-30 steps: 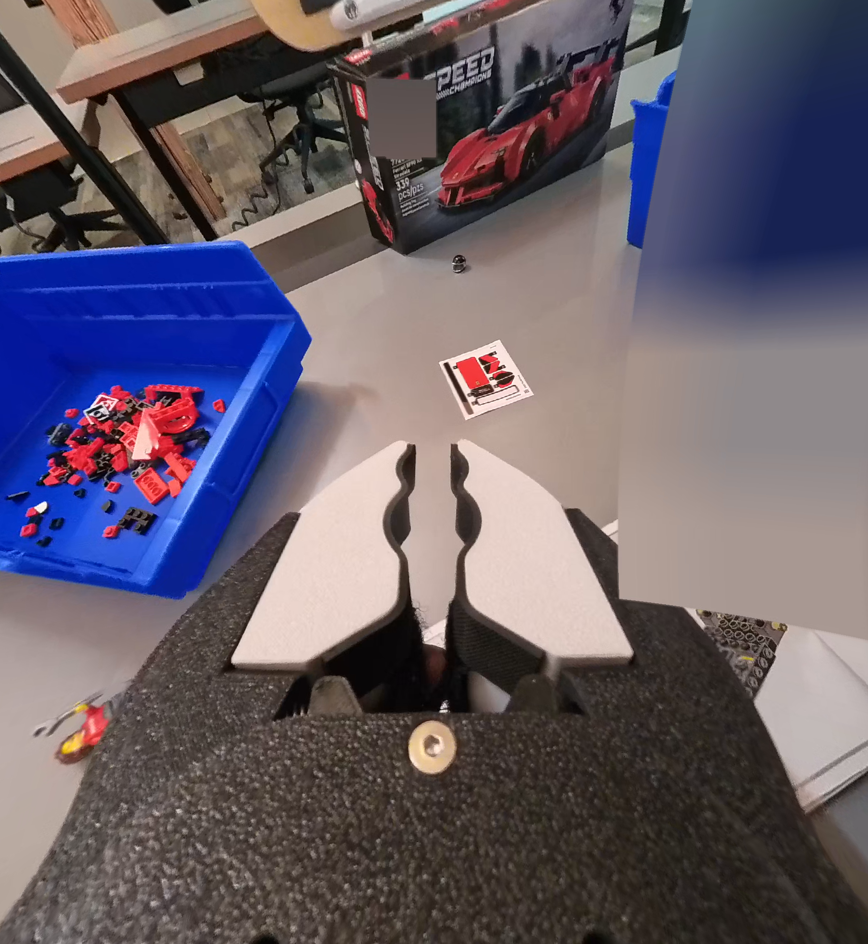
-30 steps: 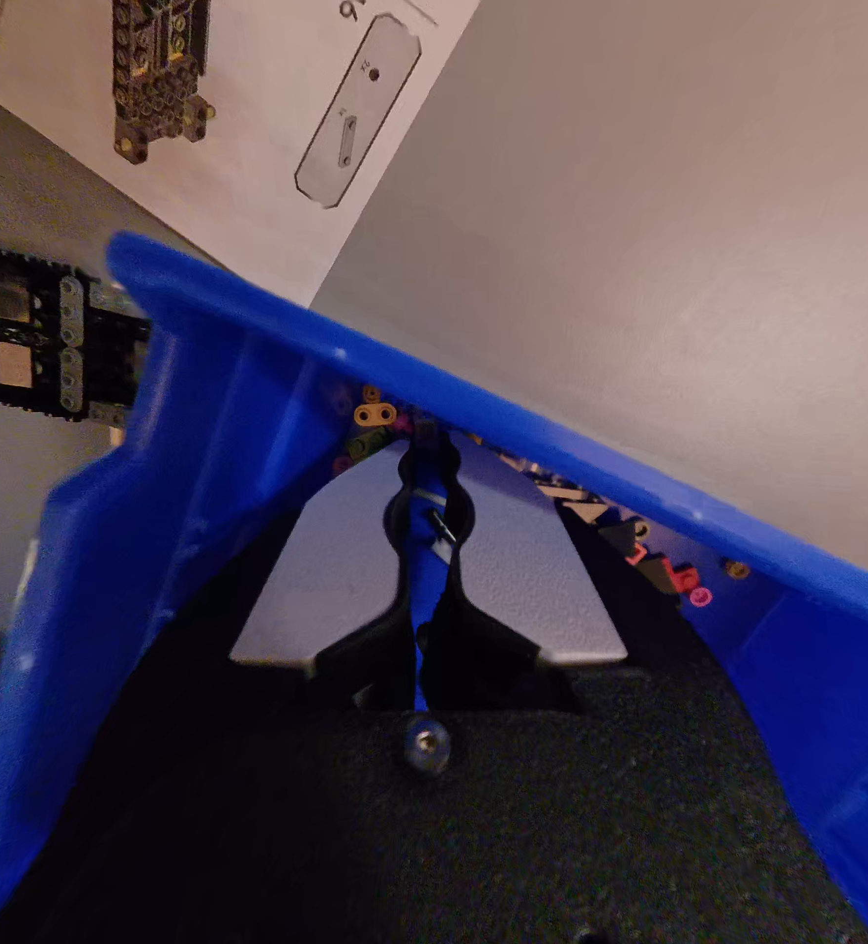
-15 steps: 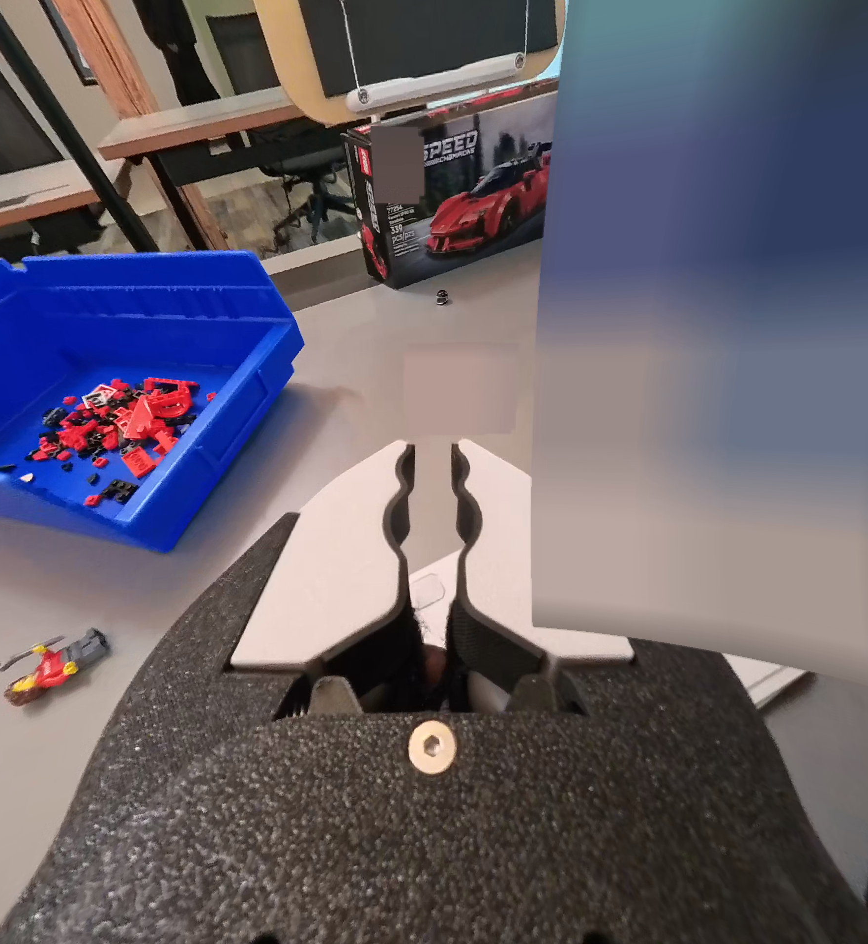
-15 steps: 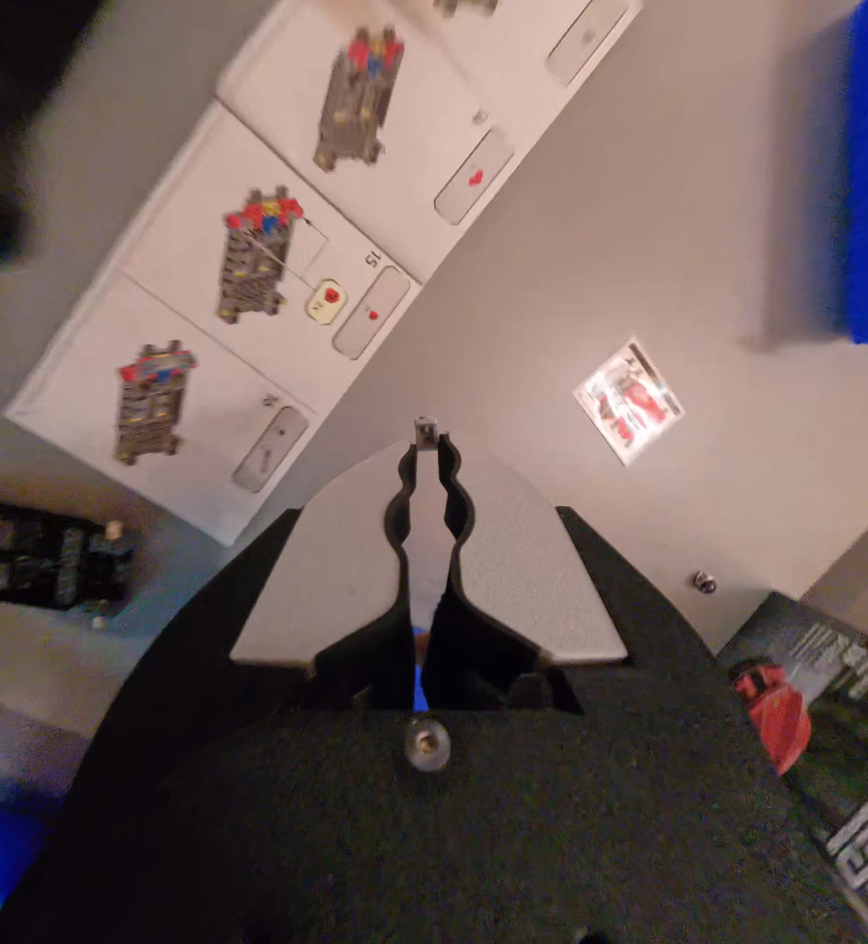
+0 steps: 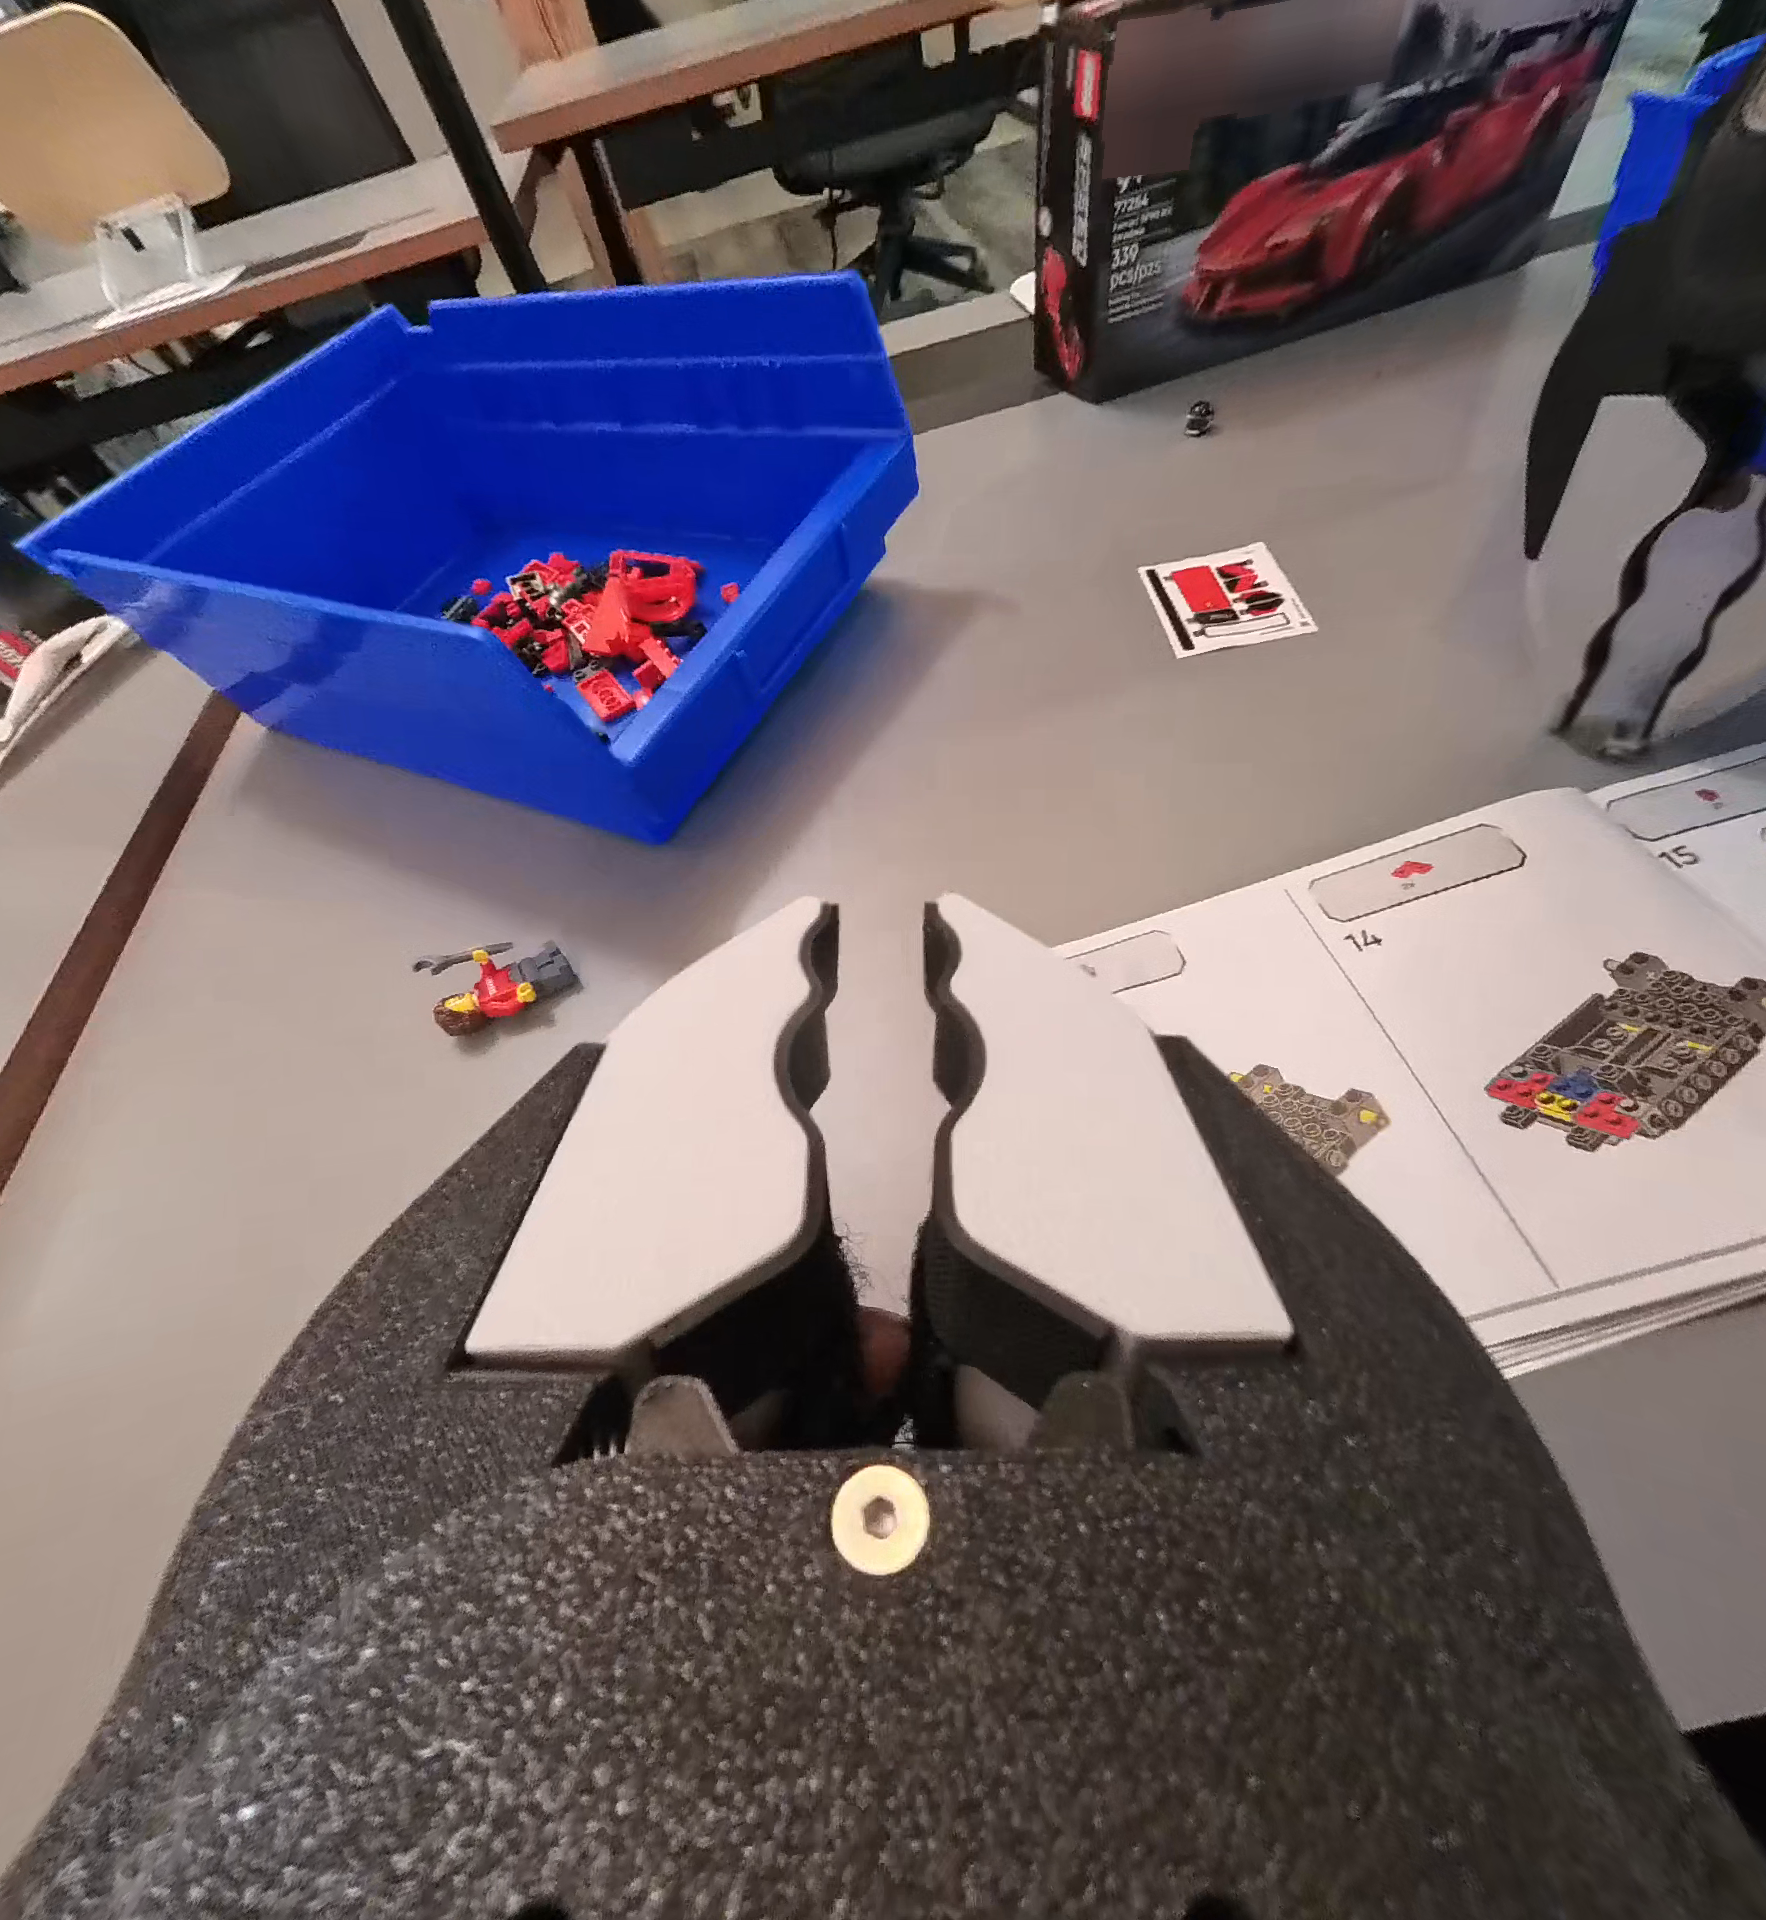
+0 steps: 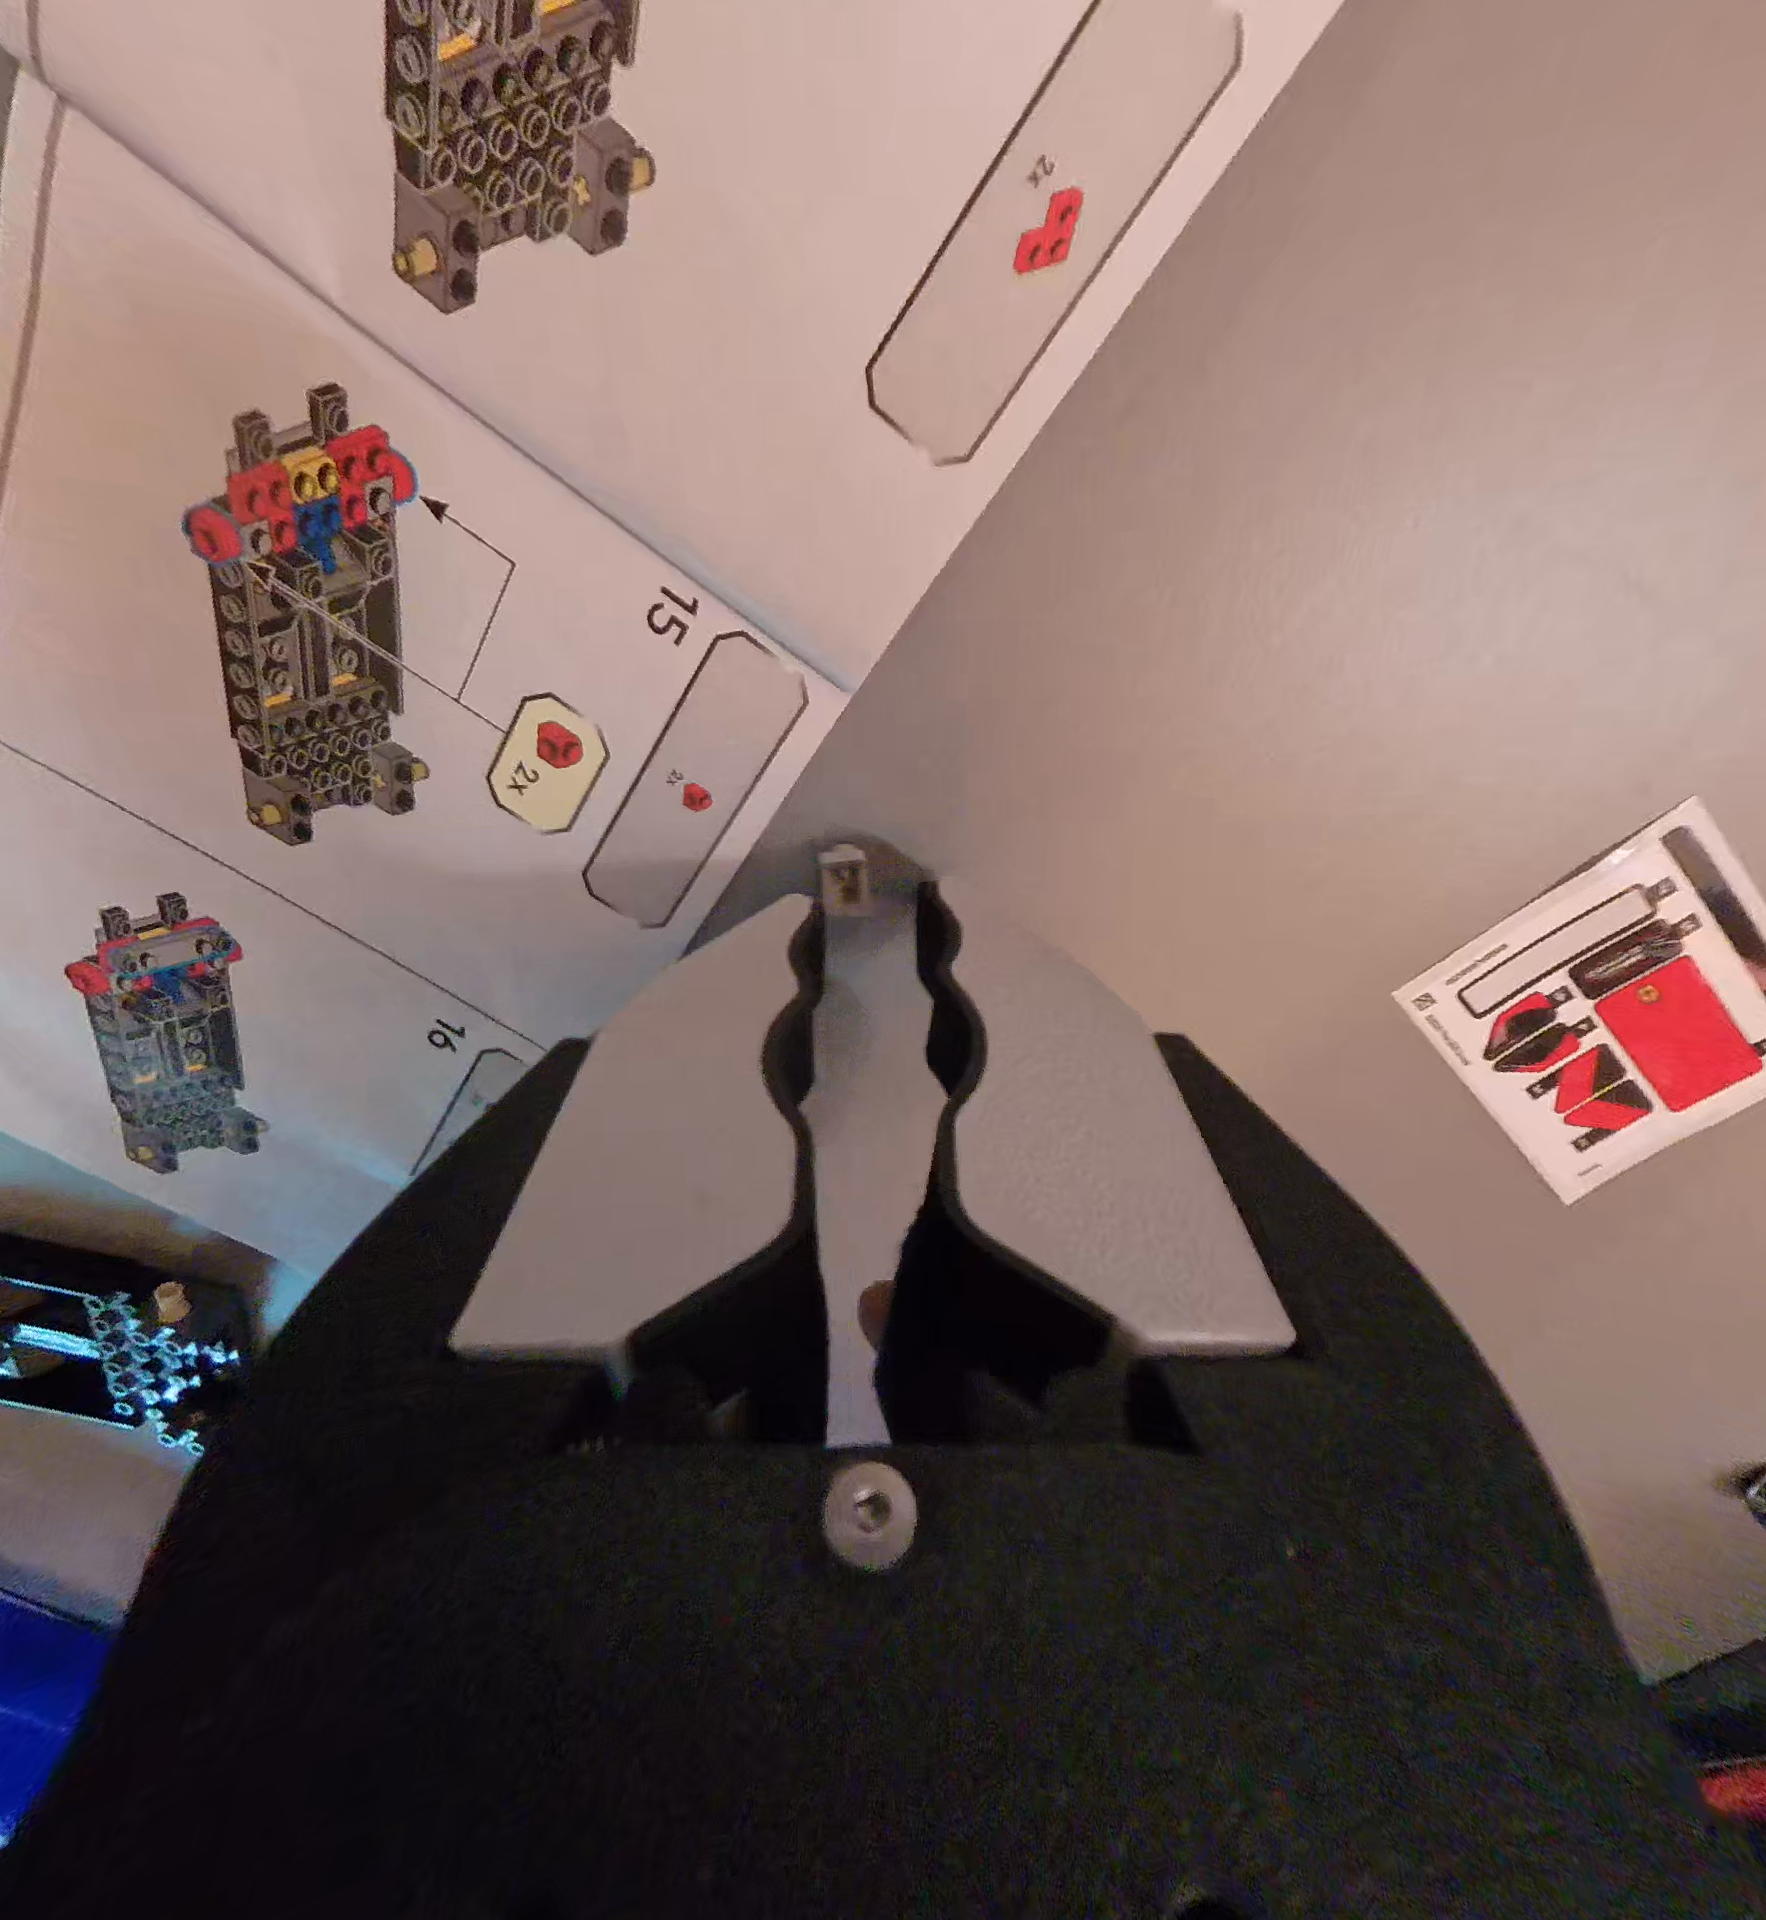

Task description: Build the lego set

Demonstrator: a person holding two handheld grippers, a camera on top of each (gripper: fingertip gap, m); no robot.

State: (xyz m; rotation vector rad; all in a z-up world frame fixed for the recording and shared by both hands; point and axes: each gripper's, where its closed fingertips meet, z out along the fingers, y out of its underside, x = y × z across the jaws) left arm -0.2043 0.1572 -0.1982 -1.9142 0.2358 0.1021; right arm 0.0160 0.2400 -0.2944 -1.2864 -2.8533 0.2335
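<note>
My left gripper [image 5: 874, 914] is open a little and empty, above the table just left of the open instruction manual [image 5: 1481, 1039]. My right gripper [image 6: 866, 894] points down at the table beside the manual's edge [image 6: 443, 416]. A small grey piece [image 6: 846, 878] sits at its tips against the left finger, with a gap to the right finger. The right gripper also shows in the left wrist view [image 5: 1606, 732], tips on the table. A black chassis build [image 6: 79, 1340] lies by the manual.
A blue bin [image 5: 505, 416] holds red and black pieces [image 5: 598, 613]. A minifigure [image 5: 500, 982], a sticker sheet [image 5: 1227, 600] [image 6: 1617, 1008] and a small round part [image 5: 1199, 416] lie on the table. The set's box [image 5: 1305, 187] stands at the back. The table edge runs along the left. To the black chassis build [image 6: 79, 1340]: right tips about 20 cm, left tips about 45 cm.
My right gripper came out of a blue bin with the small grey piece, moved down beside the manual, and its jaws have widened. My left gripper's view shifted left and back.
</note>
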